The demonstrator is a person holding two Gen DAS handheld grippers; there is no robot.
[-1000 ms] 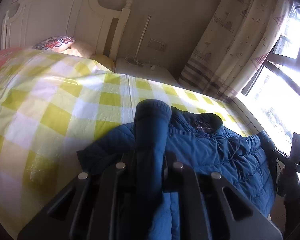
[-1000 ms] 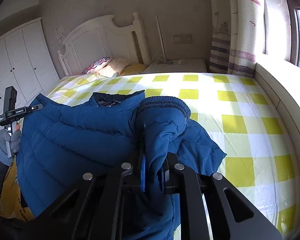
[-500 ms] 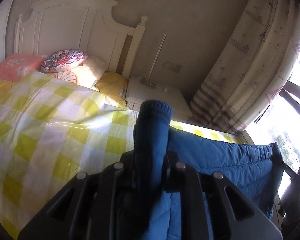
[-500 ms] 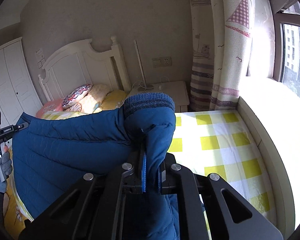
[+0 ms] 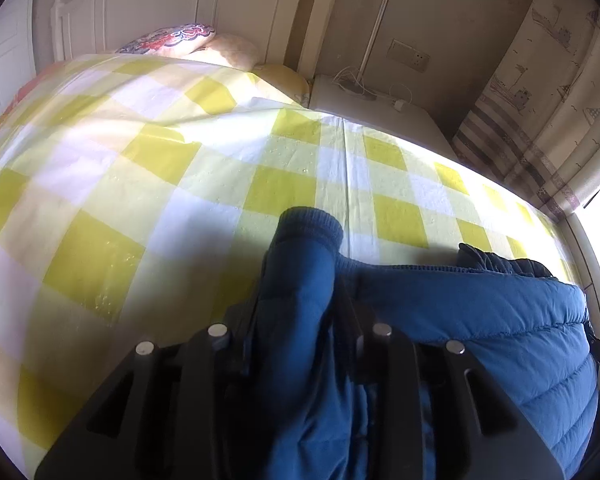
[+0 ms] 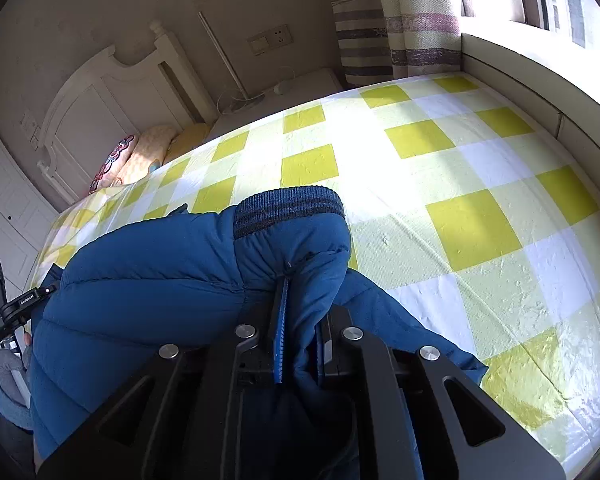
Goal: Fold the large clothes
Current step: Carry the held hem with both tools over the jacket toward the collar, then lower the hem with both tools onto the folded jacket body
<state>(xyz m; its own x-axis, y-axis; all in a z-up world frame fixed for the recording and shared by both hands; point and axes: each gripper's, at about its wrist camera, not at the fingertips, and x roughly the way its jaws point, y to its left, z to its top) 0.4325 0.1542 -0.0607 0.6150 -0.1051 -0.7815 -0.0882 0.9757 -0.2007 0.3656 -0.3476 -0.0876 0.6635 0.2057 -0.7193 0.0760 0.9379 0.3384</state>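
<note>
Blue puffer jacket pinched at a sleeve cuff by the left gripper, jaws clamped tight on the fabric, body stretched off right above the yellow check bedspread. Looks like the spread-out step before any folding; next move probably means lowering it flat on the bed without bunching. Far right end lost in window glare.

Over to the right wrist view: right gripper likewise closed on the other ribbed cuff, jacket hanging left toward the other handle. Can't see collar, zip or hem, so hard to say which side faces up. Pillows far left, near the headboard.
</note>
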